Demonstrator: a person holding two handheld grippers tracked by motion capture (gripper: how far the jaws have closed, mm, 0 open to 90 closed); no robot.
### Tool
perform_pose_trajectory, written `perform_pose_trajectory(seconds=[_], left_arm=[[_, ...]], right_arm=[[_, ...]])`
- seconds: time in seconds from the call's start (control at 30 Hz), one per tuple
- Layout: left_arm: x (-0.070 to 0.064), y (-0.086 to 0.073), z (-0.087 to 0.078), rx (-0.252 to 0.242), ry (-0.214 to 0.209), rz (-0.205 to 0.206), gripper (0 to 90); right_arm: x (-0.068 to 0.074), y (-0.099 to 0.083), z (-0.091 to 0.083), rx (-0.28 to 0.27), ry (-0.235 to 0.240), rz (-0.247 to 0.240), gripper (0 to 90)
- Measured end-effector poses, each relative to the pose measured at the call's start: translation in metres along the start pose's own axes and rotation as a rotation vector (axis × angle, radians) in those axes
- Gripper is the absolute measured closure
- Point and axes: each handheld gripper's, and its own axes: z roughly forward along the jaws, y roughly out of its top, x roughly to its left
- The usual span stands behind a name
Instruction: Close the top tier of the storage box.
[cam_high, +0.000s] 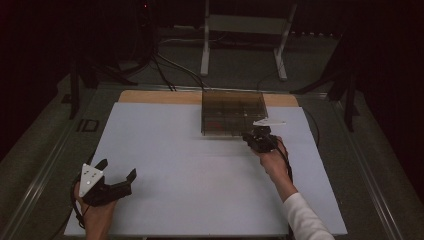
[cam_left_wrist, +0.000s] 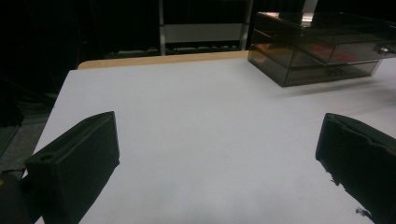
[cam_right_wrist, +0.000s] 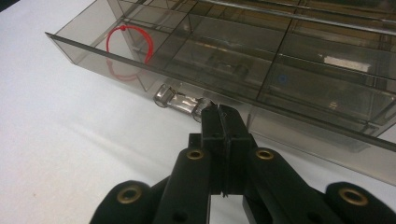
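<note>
A white table (cam_high: 200, 190) sits under dim light, with a smoky, see-through compartment box (cam_high: 233, 113) at its far side, right of centre. Inside the box, in a left front compartment, lies a red loop (cam_right_wrist: 130, 45).

Your right gripper (cam_right_wrist: 219, 111) is at the box's front wall. Its jaws are pressed together, and their tips meet the small metal latch (cam_right_wrist: 180, 100) that sticks out low on that wall. It looks as if the tips are pinching the latch's right end, though the closeness of the jaws hides exactly how much metal is caught between them.

Your left gripper (cam_high: 117, 176) rests near the table's front left corner, well apart from the box, with its jaws wide apart and nothing between them.

The step in hand seems to be working the latch to free the lid. To do it well:

- Keep the tips square on the latch so the thin metal does not slip out sideways.
- Move the latch along its own hinge, not by dragging, because the light box will likely slide on the smooth table.
- Consider bringing your left gripper over to steady the box's left wall first.
- Avoid pushing down on the front wall, which could tip the box.
</note>
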Motion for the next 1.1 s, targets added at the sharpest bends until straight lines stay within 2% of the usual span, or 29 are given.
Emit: perform_pose_trajectory(seconds=[0.3,0.7,1.1], left_arm=[[0.000,0.000,0.000,-0.002,0.001,0.000,1.1],[0.001,0.000,-0.001,-0.005,0.000,-0.003,1.1],[0.001,0.000,-0.001,-0.003,0.002,-0.003,1.1]], right_arm=[[-0.003,0.004,0.004,-0.002,-0.010,0.031,90.0],[-0.003,0.014,0.010,0.001,-0.023,0.033,90.0],[-0.008,0.015,0.017,-0.001,-0.032,0.068,90.0]])
